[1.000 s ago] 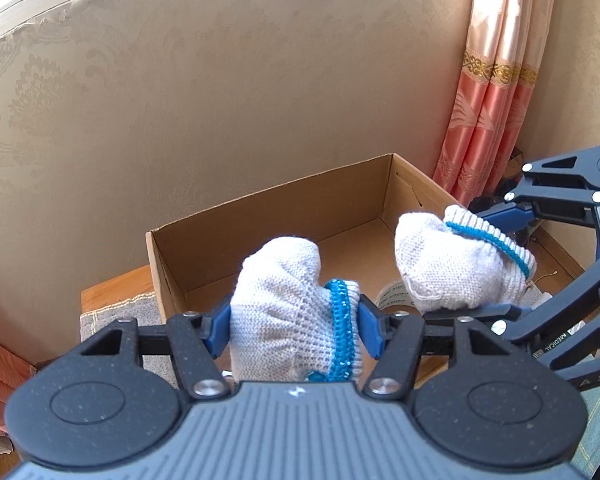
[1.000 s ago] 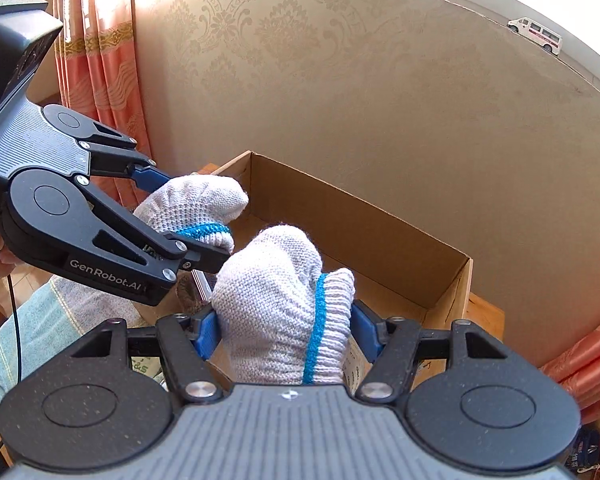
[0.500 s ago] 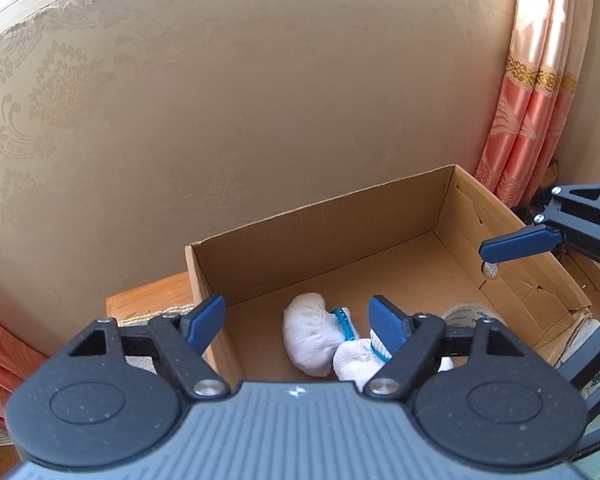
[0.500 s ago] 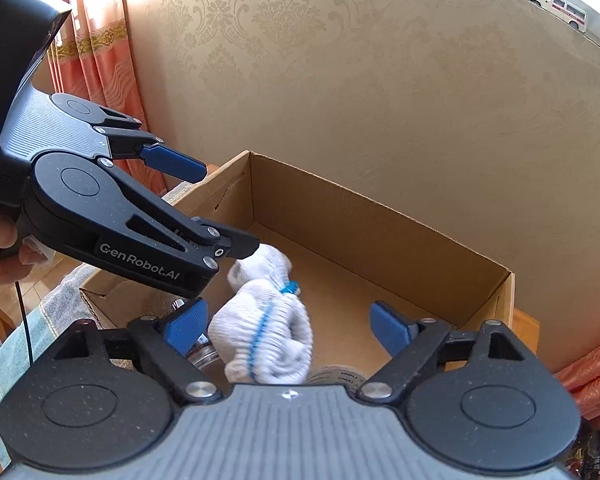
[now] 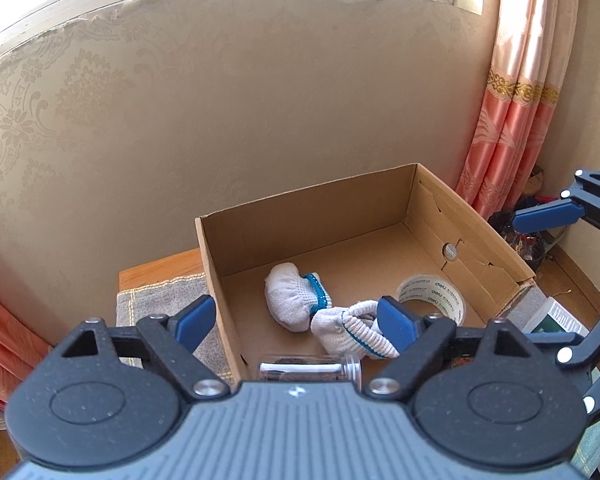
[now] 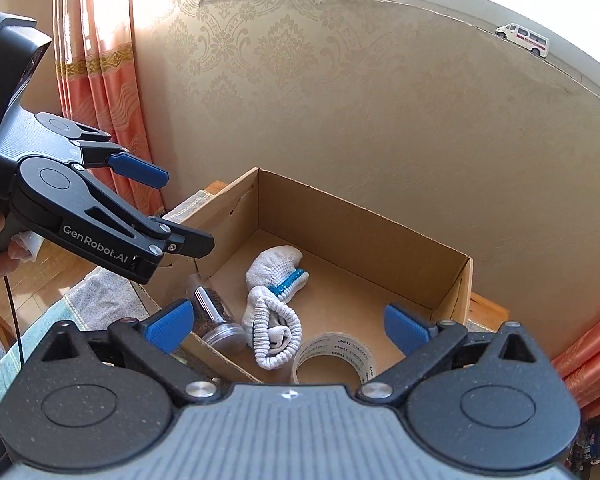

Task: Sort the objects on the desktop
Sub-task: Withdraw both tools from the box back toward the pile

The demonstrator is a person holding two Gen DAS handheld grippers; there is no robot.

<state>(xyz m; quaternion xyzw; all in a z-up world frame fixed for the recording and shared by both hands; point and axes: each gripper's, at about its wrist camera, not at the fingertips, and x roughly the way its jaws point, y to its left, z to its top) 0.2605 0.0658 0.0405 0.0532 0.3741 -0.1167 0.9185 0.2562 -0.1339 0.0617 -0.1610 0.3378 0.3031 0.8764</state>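
Note:
A pair of white knit gloves with blue cuffs (image 5: 300,304) (image 6: 274,276) lies on the floor of an open cardboard box (image 5: 308,216) (image 6: 360,216). A roll of clear tape (image 5: 430,296) (image 6: 334,354) and a clear jar with a metal lid (image 5: 310,368) (image 6: 216,318) lie in the box too. My left gripper (image 5: 296,320) is open and empty above the box's near edge. My right gripper (image 6: 288,320) is open and empty above the box. The left gripper also shows at the left of the right wrist view (image 6: 172,208).
The box stands on a wooden table (image 5: 160,268) with a grey woven mat (image 5: 160,296) under it. A patterned wall rises just behind the box. Pink curtains (image 5: 512,100) hang at the sides. A white printed container (image 5: 556,318) lies right of the box.
Both grippers opened and let the gloves drop into the box. Both grippers then rose and drew back from the box.

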